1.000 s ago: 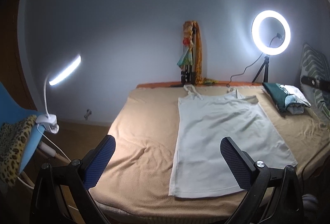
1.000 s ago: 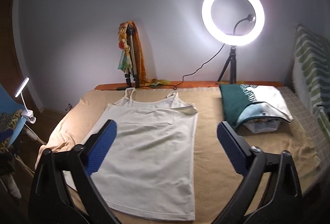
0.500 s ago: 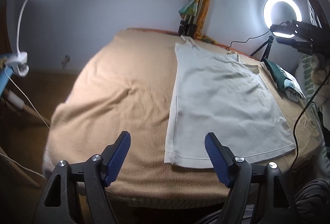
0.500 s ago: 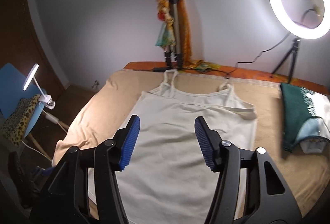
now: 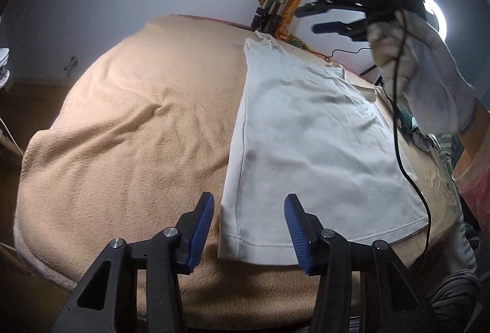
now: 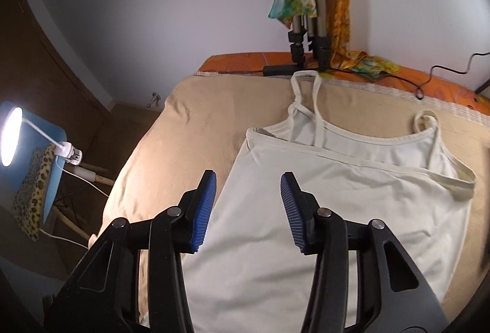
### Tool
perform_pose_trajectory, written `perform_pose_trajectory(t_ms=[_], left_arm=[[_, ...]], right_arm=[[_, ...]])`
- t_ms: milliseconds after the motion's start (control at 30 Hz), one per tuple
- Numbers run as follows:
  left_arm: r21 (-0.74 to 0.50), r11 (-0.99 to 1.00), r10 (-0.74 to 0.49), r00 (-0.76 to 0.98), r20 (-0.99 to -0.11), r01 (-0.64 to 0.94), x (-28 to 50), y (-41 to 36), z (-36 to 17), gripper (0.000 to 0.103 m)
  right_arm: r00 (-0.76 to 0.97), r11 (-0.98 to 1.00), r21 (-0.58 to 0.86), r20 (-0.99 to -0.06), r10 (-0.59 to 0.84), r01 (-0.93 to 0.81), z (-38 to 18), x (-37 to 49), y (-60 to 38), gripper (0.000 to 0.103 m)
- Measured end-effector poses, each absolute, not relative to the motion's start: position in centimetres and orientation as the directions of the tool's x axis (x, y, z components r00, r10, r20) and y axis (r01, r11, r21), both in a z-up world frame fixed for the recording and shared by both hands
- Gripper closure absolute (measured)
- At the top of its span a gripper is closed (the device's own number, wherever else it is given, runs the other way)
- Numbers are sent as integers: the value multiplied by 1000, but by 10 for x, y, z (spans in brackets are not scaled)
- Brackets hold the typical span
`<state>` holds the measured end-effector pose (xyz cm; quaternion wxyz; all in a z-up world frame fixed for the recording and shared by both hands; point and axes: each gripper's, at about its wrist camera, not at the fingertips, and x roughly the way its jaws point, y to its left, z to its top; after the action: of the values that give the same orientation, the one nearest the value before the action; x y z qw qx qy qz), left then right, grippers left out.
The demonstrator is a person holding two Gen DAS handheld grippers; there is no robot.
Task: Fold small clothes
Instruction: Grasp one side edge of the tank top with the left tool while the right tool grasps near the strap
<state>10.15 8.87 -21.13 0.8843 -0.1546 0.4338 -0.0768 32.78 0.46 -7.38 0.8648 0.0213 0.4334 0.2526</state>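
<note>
A white strappy top (image 5: 306,134) lies flat on the tan blanket (image 5: 137,134), straps toward the wall. My left gripper (image 5: 248,225) is low over its near left hem corner. The jaws are closing, the corner shows between the blue pads, and they do not press on it. My right gripper (image 6: 248,204) hovers over the top (image 6: 337,210) at its upper left side edge, below the strap. Its jaws are closing too, with the edge between them and untouched. In the left wrist view a gloved hand (image 5: 419,78) holds the right gripper (image 5: 321,17) above the far end.
A tripod draped with a colourful scarf (image 6: 306,26) stands at the bed's far edge, with black cables beside it. A ring light (image 5: 438,17) glows behind the gloved hand. A clip lamp (image 6: 10,134) sits on a blue chair (image 6: 46,179) left of the bed.
Both grippers' jaws have narrowed. The left one sank and tilted down toward the hem corner. The right one swung left across the top to its upper left edge.
</note>
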Motion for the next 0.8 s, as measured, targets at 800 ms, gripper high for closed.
perform_pose_trajectory(t_ms=[800], left_arm=[[-452, 889, -393, 626, -674, 72, 118, 94, -214, 99]], right_arm=[[389, 927, 89, -890, 238, -363, -154, 432, 102, 72]])
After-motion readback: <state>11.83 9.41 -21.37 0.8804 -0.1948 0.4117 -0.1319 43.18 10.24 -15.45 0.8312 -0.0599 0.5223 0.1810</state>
